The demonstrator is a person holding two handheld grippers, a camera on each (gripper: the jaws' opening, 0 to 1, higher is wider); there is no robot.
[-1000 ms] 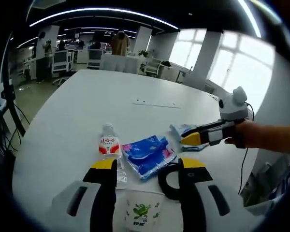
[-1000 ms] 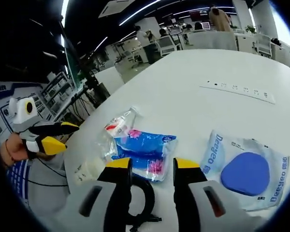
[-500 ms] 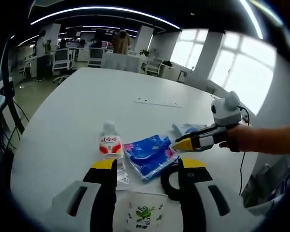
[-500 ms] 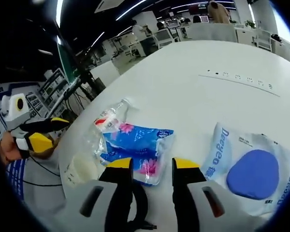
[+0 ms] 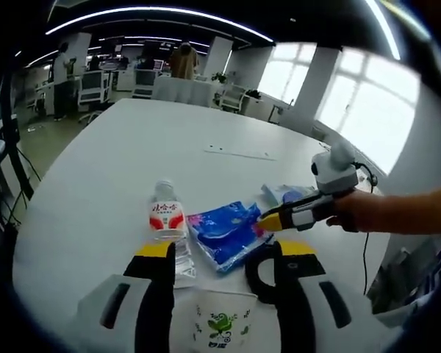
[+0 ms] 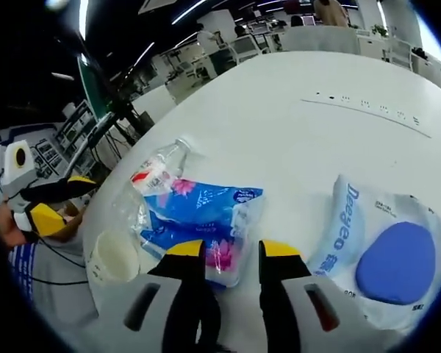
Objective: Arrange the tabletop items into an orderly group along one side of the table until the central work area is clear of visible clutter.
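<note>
Items on the white surface (image 5: 125, 158), grouped near one edge:

Blue tissue pack (image 5: 224, 232), soft plastic, pink flower print, lying flat at the middle of the group. In the right gripper view the same pack (image 6: 198, 224) sits just ahead of that gripper's jaws.

Water bottle (image 5: 165, 224), clear, white cap, red-and-white label, lying on its side just beside the tissue pack; contents cannot be told.

Paper cup (image 5: 213, 323), white with a green leaf print, upright and open-topped, between the left gripper's jaws at the near edge. From the right gripper view its inside (image 6: 116, 257) looks pale; contents unclear.

Clear packet (image 6: 386, 261) printed "Deegoo", holding a blue rounded pad, flat on the surface apart from the tissue pack.

Black looped object (image 5: 259, 272), partly hidden behind the left gripper's right jaw.

Left gripper (image 5: 224, 254): jaws apart, gripping nothing, the cup between them.

Right gripper (image 6: 224, 254): jaws apart, empty, tips over the tissue pack's edge; seen from the left gripper view (image 5: 268, 219), held by a hand (image 5: 353, 213).

Long white strip (image 5: 239, 153) with small dark marks, farther up the surface. Office chairs and people stand beyond.
</note>
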